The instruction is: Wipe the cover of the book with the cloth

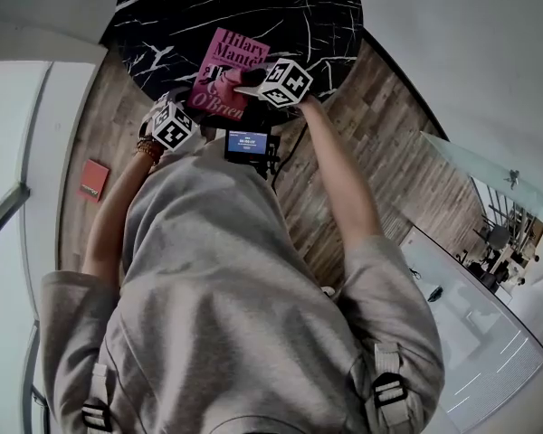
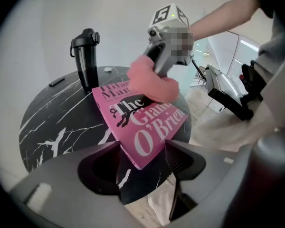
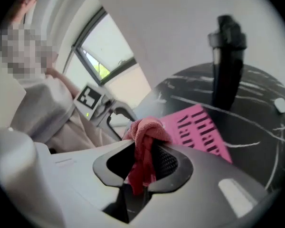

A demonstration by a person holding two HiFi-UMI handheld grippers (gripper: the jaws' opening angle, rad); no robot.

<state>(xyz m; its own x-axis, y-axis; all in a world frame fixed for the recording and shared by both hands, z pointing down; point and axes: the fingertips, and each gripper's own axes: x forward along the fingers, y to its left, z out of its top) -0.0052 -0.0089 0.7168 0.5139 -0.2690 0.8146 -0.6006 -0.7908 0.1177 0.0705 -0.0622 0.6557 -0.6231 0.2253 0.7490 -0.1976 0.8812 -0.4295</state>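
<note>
My left gripper [image 2: 142, 152] has its jaws spread, and the near corner of the pink book [image 2: 143, 123] sits between them, close to both; I cannot tell whether either jaw presses on it. That corner lies just at the near edge of the round black marble table [image 2: 57, 127], and the rest of the book lies flat on the tabletop, cover up, with its title in white and black letters. My right gripper [image 3: 145, 151] has its jaws pressed together on a pink cloth [image 3: 145, 133]. The cloth is bunched above the jaw tips and a tail of it hangs down between them. In the left gripper view that bunch rests on the far part of the book's cover, over the upper lines of the title. Beyond the book a tall black bottle [image 2: 87, 56] stands upright on the table, near the book's far corner but apart from it. A small white object [image 3: 280, 105] lies on the tabletop farther off. Around the table runs a wooden plank floor [image 1: 344, 125], and on it, to my left, lies a flat red thing [image 1: 93, 179].
</note>
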